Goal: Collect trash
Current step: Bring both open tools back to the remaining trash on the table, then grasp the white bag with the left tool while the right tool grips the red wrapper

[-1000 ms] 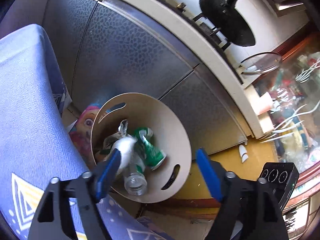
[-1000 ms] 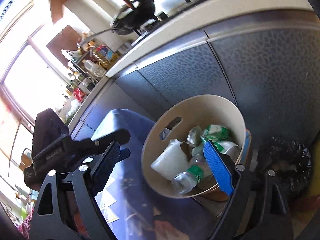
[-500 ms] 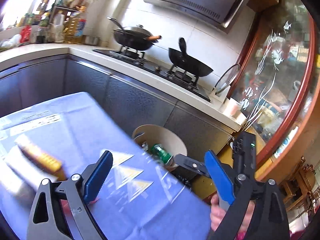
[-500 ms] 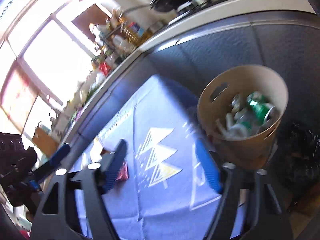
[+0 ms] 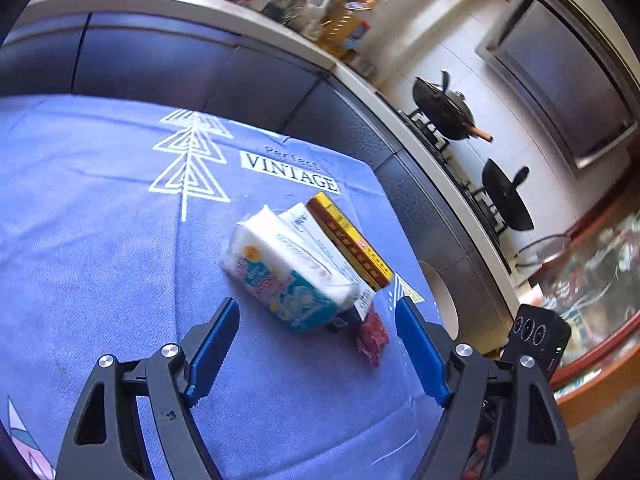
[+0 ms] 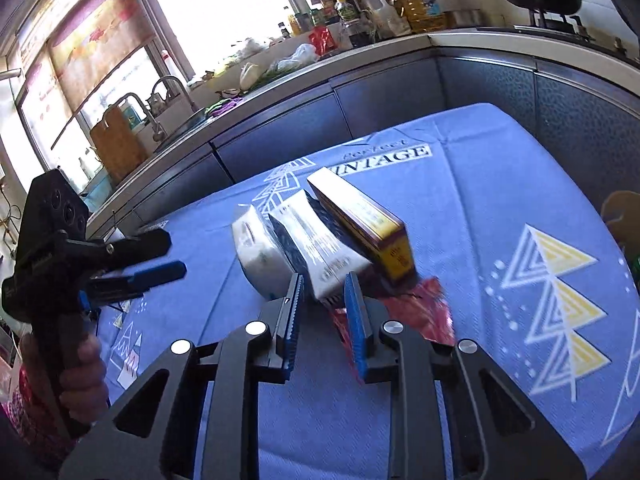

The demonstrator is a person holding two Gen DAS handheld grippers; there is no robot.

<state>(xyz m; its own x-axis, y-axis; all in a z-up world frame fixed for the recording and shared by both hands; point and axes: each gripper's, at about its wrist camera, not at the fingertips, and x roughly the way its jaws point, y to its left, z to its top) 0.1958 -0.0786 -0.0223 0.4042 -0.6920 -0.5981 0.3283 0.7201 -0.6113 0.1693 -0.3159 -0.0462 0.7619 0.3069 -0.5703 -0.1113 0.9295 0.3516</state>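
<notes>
A tissue pack (image 5: 286, 268) (image 6: 260, 252), a white carton (image 6: 316, 246) (image 5: 320, 240) and a red-and-yellow box (image 5: 348, 236) (image 6: 360, 220) lie side by side on the blue tablecloth (image 5: 100, 200). A crumpled red wrapper (image 5: 372, 338) (image 6: 424, 312) lies beside them. My left gripper (image 5: 316, 348) is open and empty, just short of the tissue pack. My right gripper (image 6: 322, 320) is partly closed with a narrow gap, empty, its tips at the carton's near end. The beige trash bin (image 5: 442, 300) (image 6: 620, 212) stands past the table edge.
Dark kitchen cabinets (image 5: 200, 64) and a counter with bottles (image 6: 380, 4) run behind the table. Pans (image 5: 444, 108) sit on the stove. The left gripper (image 6: 160, 272) shows in the right wrist view, at the table's left.
Both grippers have swung away from the trash bin to the boxes on the tablecloth. The right gripper's jaws have narrowed; the left stays wide open.
</notes>
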